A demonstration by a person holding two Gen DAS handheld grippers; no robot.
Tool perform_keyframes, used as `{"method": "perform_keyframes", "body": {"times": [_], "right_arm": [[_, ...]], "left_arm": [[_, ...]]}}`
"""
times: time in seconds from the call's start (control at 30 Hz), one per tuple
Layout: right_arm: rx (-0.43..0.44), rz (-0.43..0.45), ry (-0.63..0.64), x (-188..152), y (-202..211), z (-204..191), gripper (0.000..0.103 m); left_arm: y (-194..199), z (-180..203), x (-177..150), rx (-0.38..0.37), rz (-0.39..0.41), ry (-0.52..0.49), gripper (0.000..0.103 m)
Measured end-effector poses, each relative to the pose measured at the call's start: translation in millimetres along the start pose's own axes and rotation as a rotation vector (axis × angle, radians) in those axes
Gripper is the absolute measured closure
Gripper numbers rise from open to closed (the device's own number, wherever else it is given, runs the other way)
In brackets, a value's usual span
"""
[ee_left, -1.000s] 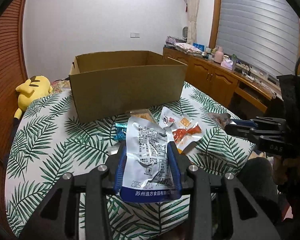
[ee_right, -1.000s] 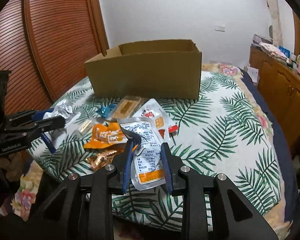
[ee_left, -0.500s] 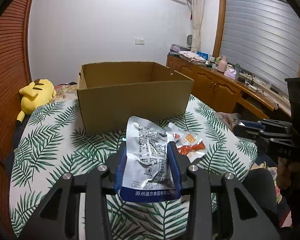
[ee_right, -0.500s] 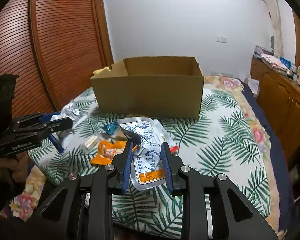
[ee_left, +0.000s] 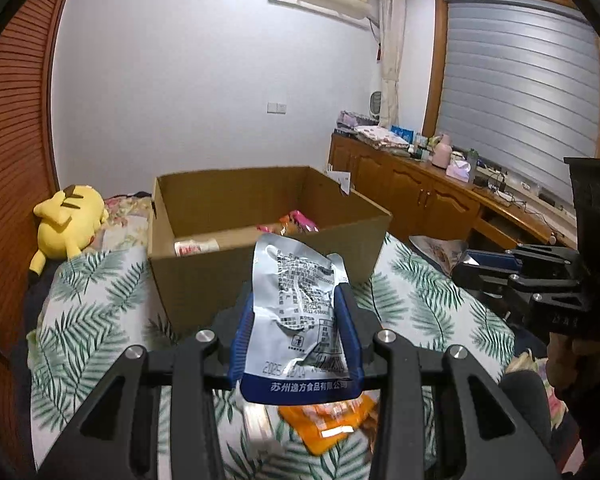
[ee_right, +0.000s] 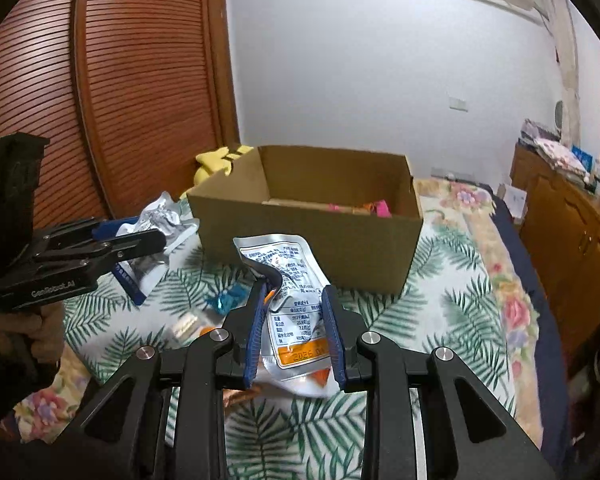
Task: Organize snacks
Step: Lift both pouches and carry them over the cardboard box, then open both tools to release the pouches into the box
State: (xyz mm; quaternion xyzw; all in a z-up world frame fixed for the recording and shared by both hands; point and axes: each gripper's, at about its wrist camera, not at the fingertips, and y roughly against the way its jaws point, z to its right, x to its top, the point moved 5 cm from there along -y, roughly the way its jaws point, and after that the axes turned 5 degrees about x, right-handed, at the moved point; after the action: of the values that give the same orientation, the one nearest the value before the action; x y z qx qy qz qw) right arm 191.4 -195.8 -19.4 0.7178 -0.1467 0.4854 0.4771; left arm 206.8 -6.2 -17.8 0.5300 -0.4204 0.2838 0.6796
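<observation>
Left wrist view: silver pouch with blue bottom band clamped upright between the blue pads of the left gripper, held clear above the bed. Straight ahead of that gripper, just past the pouch, an open cardboard box with a few packets inside: pink ones toward the back right, a white one at front left. Below the gripper, an orange packet lies on the leaf-print bedspread. Off to its right, the right gripper shows side-on.

Right wrist view: right gripper closed on a silver pouch with orange label, its top corner folded over the left pad. The box sits directly ahead. Under and left of the gripper, loose snacks on the bedspread: a teal wrapper, a pale packet. Further left, the left gripper with its pouch. A yellow plush toy lies left of the box.
</observation>
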Motion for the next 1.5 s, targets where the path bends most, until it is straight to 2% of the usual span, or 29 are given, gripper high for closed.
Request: {"method": "perform_keyframes", "body": {"times": [0.43,0.87,0.97,1.07,1.23,1.5], "right_arm": [[0.005,0.021,0.066,54,-39,13,0.076],[0.016,0.001,0.088,89,-97,29,0.076],[0.012,-0.006,0.092,95,-110,33,0.076],[0.000,-0.025,0.095,95,-125,35,0.076],[-0.011,-0.057,0.092,89,-145,39,0.076],[-0.010,-0.092,0.076,88,-166,41,0.075]], "left_arm": [[-46,-34,60,0.025,0.067,0.014,0.066],[-102,-62,84,0.049,0.056,0.030,0.066],[-114,-65,86,0.054,0.035,0.023,0.066],[-125,-65,84,0.044,0.014,0.026,0.073],[-137,-62,80,0.043,-0.004,0.014,0.078],[-139,-66,74,0.039,-0.027,0.020,0.075]]}}
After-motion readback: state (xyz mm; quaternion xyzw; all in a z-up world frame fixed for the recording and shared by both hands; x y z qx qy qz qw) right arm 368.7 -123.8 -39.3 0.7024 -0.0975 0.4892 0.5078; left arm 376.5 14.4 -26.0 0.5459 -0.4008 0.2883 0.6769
